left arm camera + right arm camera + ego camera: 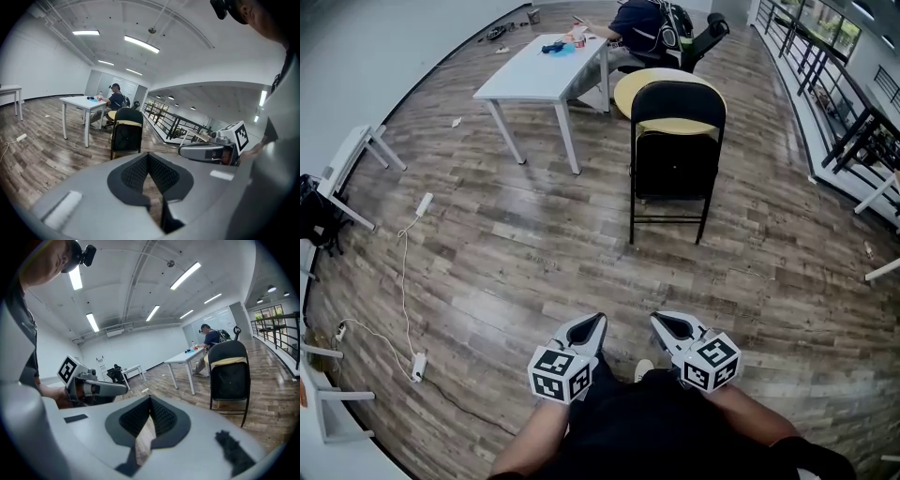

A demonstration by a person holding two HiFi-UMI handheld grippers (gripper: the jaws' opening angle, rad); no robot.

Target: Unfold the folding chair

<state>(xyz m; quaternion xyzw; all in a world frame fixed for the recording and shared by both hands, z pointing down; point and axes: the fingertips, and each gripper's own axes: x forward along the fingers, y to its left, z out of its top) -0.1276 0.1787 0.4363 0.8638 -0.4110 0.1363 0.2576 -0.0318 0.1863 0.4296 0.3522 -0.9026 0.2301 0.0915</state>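
Black folding chair (675,159): thin metal tube frame, rounded padded back, flat seat panel. It stands upright and folded on the grey-brown wood-plank floor (516,267), with the seat flat against the frame. Nothing touches it.

Directly behind the chair is a pale yellow round flat surface (649,86). Its edge shows through the gap under the chair back, and I cannot tell what it belongs to.

Left of the chair stands a white rectangular table (534,73) on slim white legs. A seated person (637,23) is at its far end, beyond the chair. To the right of the chair runs a black metal railing (825,80). Well to the left of the chair, a white power strip (424,203) lies on the planks with its thin cable.

Left gripper (598,323): smooth grey shell, black ribbed pads. It is on the near side of the chair, well apart from it. The jaws are clenched tip to tip with nothing between them.

Right gripper (658,323): same build, just beside the left one and likewise well short of the chair. Its jaws are pressed together and empty.

Each gripper carries a white cube with black square markers at its rear.
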